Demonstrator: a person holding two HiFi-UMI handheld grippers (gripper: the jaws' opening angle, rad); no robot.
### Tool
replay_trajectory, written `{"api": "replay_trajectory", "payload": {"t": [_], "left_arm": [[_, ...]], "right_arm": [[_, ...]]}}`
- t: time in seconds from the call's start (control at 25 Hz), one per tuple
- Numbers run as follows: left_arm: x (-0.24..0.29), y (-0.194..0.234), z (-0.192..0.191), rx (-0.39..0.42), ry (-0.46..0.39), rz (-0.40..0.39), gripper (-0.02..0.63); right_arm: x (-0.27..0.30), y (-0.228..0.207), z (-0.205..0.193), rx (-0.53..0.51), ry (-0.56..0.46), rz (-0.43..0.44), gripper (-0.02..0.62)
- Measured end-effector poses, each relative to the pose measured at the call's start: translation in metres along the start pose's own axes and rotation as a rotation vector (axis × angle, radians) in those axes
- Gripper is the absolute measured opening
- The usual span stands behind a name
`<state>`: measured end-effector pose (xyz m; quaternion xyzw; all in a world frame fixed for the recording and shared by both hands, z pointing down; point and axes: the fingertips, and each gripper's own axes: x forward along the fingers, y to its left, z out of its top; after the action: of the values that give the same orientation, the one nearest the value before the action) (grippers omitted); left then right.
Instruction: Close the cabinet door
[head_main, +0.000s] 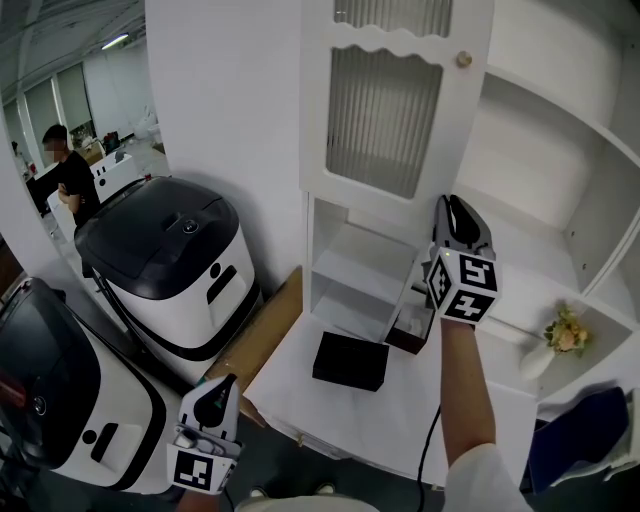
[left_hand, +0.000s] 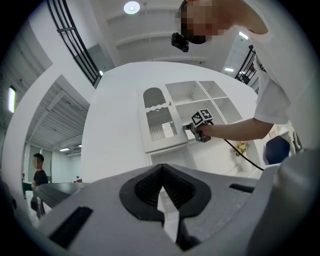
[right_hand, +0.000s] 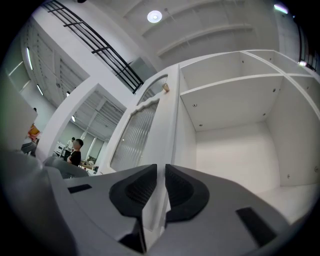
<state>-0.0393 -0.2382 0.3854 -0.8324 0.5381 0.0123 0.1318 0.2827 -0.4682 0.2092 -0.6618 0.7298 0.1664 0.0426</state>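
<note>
The white cabinet door with ribbed glass and a small round knob stands open, swung out from the shelf unit. My right gripper is raised at the door's lower free edge. In the right gripper view the door runs edge-on between the jaws of the right gripper, which are shut on it. My left gripper hangs low at the left, away from the cabinet. Its jaws are shut with nothing in them. The left gripper view shows the door and the right gripper from afar.
A black box lies on the white counter below the door. A small vase of flowers stands at the right. Open shelves sit behind the door. Two black-and-white machines stand at the left, and a person beyond.
</note>
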Motion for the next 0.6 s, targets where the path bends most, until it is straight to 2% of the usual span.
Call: {"api": "replay_trajectory", "payload": {"t": [0.2,0.6], "left_arm": [[0.0,-0.001,0.001,-0.007,-0.012,-0.03,0.003],[-0.012,0.012,0.009,-0.016,-0.043,-0.064,0.003]], "right_arm": [[-0.017,0.001,0.002,-0.023,0.009,-0.013,0.001],[-0.086,0.009,-0.007,-0.002,0.028,-0.046,-0.002]]}}
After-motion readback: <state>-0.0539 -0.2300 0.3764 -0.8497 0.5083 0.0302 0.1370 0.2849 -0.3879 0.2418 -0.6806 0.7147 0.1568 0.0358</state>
